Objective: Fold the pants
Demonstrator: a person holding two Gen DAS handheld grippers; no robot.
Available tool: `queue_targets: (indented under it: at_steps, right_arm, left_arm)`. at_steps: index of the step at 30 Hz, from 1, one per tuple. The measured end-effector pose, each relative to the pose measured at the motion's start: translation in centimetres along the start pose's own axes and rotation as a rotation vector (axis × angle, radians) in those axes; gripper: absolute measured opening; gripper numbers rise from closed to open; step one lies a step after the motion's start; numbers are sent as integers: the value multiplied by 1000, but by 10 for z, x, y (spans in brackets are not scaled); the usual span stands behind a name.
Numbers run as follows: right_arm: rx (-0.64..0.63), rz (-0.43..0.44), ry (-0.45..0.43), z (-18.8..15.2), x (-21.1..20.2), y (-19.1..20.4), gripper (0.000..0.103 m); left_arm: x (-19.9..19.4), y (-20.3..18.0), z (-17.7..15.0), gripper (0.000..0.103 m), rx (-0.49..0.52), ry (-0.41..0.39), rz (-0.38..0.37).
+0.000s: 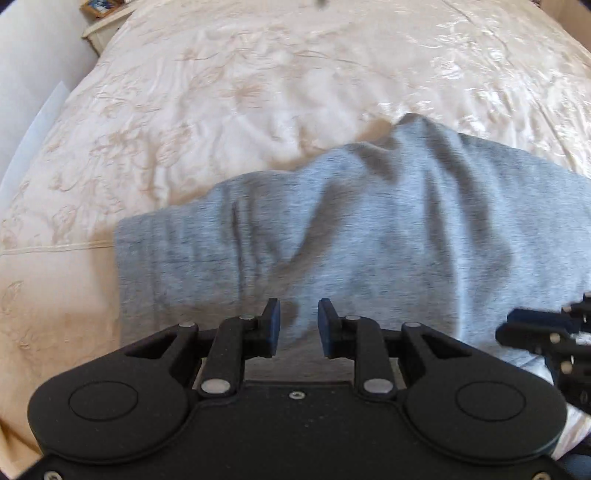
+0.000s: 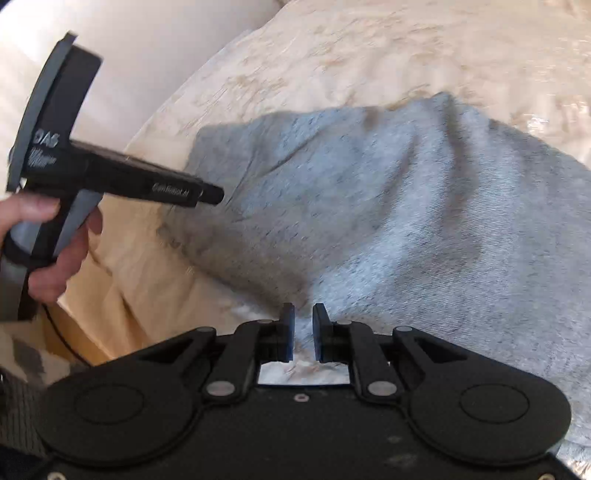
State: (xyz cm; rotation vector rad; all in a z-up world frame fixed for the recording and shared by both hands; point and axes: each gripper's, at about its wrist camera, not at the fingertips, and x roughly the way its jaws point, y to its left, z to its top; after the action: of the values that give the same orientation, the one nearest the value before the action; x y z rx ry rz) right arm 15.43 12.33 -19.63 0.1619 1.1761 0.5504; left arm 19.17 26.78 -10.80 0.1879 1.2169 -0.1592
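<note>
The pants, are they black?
No, the pants are light grey and lie rumpled on a cream bedspread.

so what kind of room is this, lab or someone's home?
Most likely a home bedroom. Grey pants lie on a bed with a cream embroidered bedspread, and a small white bedside table stands at its far corner by a plain wall.

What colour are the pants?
Heathered light grey pants; clearest in the left wrist view.
</note>
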Motion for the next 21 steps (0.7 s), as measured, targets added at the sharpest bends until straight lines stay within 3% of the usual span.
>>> queue_targets:
  at_steps: [2,4,6,10,13,15,21]
  right_arm:
    - [62,-92,-60,-1,-9,-15,16]
    - [141,-203,-100,-6,-20,-41,17]
    - [229,-295,-100,-18,-31,-71,17]
    - [399,-481,-55,-68,-61,-136,12]
    - [526,-530,-77,-106,-96,-172,8]
    - [572,-545,-100,-125,-120,-187,15]
    - [634,-637,-279,-150,-187,-231,22]
  left_arm:
    - [5,-15,-4,34,21,18,-20]
    - [16,-25,-14,35,62,92,-2]
    - [25,-27,-27,35,102,126,51]
    - [18,-26,-32,35,105,132,70]
    - [8,-28,-24,34,54,133,104]
    - [-6,-36,-18,34,26,96,106]
    - [-28,-102,3,34,69,33,84]
